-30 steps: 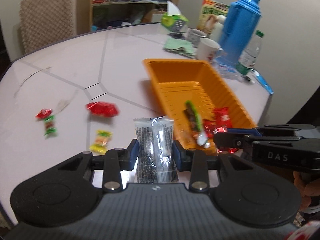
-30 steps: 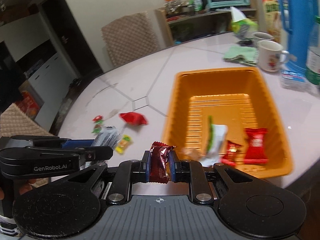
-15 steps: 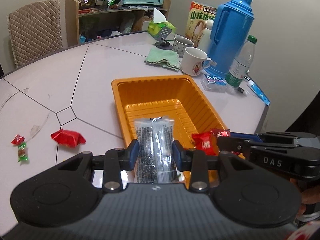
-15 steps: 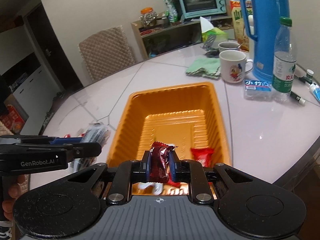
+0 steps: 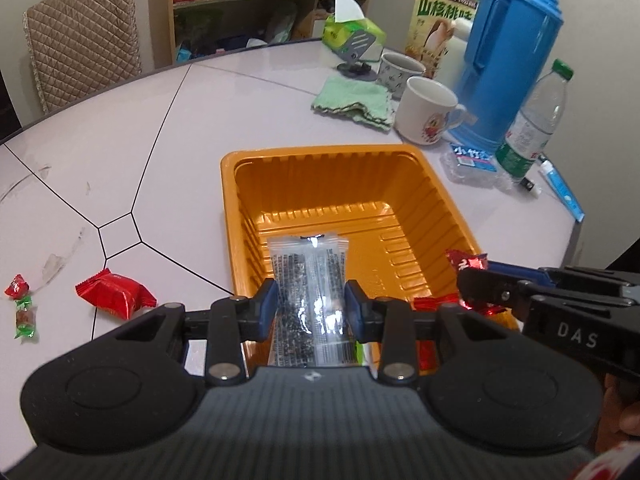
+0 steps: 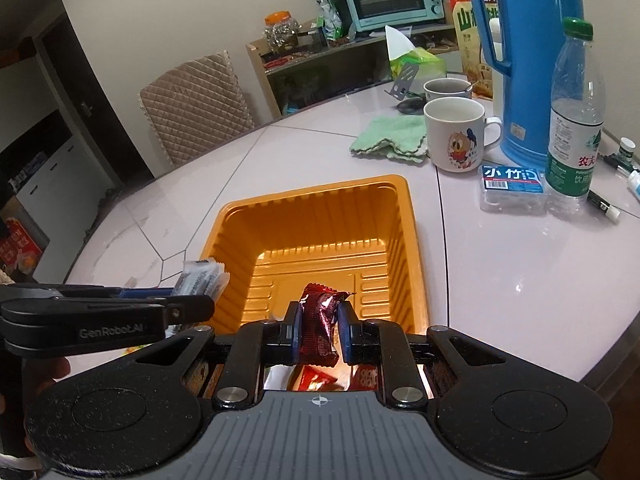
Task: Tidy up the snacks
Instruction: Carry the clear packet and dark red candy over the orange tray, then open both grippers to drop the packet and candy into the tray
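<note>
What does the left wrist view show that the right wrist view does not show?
Only left wrist view: three loose candies on the table, one big red candy and two small ones at the left edge.
Only right wrist view: the glass jar on the shelf, seen clearly.
Both: the orange tray, white mug, blue thermos.

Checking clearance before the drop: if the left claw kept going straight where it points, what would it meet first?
Probably the ribbed floor of the orange tray; the left claw, shut on the clear packet, points down into it. Depth is uncertain.
</note>
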Demonstrator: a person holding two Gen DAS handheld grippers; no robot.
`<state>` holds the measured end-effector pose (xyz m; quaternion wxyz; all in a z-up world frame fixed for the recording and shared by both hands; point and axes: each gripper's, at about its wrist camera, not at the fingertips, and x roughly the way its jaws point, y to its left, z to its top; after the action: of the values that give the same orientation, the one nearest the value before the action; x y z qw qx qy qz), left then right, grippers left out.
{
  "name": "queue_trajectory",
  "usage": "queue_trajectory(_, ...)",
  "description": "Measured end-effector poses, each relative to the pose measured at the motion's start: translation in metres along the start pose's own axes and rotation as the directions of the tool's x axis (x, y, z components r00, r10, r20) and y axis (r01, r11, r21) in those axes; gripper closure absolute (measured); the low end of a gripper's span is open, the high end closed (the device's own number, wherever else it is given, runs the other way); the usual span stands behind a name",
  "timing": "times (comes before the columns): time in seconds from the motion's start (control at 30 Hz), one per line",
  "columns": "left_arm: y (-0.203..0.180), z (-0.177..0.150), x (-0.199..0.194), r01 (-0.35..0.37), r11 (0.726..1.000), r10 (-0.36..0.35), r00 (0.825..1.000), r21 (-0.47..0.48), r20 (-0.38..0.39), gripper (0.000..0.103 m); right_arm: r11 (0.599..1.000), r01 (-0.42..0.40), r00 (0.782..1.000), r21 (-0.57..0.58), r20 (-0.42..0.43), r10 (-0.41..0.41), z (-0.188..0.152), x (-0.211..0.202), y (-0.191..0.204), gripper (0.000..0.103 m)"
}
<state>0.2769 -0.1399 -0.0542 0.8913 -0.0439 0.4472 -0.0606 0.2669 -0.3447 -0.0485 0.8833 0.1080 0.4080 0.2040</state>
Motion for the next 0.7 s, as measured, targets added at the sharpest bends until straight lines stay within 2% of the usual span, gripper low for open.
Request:
queue_trajectory(0.6,-0.003,0.009,0.036,-0.028,1.0,0.028,0.999,-0.001,-0.044,0.069,1.0,0.019,1.0,0.025,-0.024,-0.018,0.004,0.016,-0.018,0.084)
queue_trajectory(0.7,-0.003,0.01,0.036,-0.032,0.999,0.032,0.999,0.0,-0.027,0.069,1.0,0.018,1.0,0.025,-0.024,-0.018,0.005,0.016,-0.018,0.084)
